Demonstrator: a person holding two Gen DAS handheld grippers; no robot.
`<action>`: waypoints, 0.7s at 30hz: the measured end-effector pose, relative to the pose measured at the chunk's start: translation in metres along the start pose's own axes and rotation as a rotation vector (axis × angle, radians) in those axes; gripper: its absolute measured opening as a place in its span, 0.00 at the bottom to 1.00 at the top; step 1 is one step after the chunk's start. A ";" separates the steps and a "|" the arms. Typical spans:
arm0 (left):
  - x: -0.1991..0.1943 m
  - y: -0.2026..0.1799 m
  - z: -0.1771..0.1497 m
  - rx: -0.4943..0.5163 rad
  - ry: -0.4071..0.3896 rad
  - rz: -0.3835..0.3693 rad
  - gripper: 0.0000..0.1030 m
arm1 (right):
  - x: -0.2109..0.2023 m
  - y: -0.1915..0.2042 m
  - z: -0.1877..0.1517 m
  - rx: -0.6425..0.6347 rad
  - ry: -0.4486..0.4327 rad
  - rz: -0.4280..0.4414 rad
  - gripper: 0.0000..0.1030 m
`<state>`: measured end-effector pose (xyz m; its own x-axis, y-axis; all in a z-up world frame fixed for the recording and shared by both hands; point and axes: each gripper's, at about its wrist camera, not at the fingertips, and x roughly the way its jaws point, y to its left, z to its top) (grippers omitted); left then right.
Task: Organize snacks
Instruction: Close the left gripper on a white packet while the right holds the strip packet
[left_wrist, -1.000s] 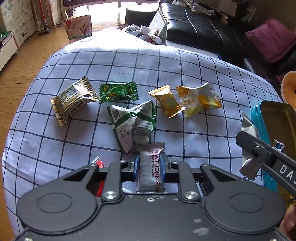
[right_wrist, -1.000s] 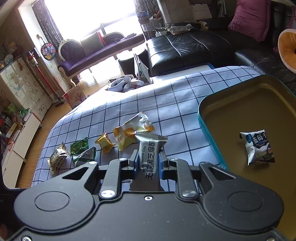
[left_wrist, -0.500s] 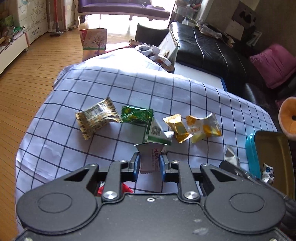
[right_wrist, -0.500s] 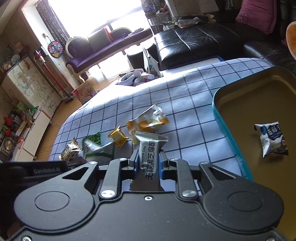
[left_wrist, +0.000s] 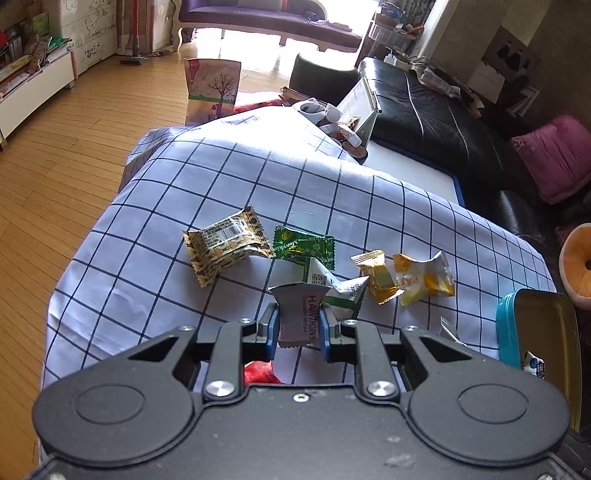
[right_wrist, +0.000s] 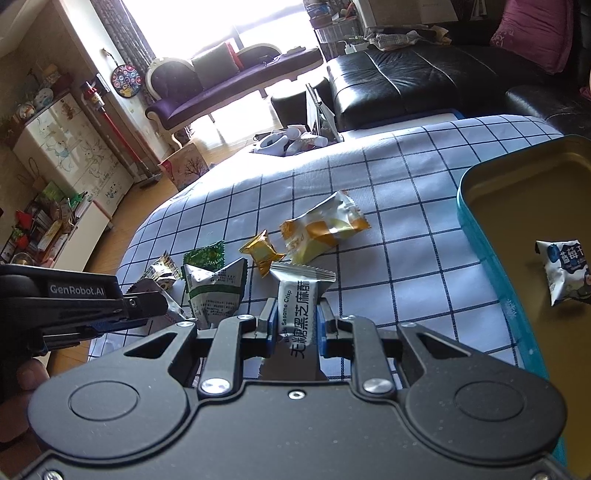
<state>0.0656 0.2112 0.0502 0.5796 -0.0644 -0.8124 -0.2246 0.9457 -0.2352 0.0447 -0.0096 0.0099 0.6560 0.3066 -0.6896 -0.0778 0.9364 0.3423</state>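
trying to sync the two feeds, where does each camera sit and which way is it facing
Left wrist: sits on the left claw, angled down over the checked tablecloth toward the sofa; its claw pinches a hawthorn strip.
Right wrist: sits on the right claw, angled down toward the window, gripping a sesame crisp bar; the left claw and part of a hand show at left.
Shared: the orange-and-white packet, the gold candy and the teal tin.
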 end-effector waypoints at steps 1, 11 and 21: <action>0.001 0.000 0.000 0.003 0.002 -0.002 0.20 | 0.000 0.000 0.000 0.000 0.001 -0.001 0.28; 0.018 0.007 0.003 -0.024 0.025 0.027 0.22 | 0.000 0.000 0.000 -0.002 0.000 0.000 0.28; 0.019 -0.007 0.010 -0.033 -0.048 -0.058 0.33 | 0.003 0.000 -0.002 -0.004 0.017 0.009 0.28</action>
<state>0.0861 0.2066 0.0416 0.6293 -0.1026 -0.7704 -0.2149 0.9297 -0.2993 0.0453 -0.0085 0.0060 0.6421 0.3183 -0.6974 -0.0873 0.9342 0.3460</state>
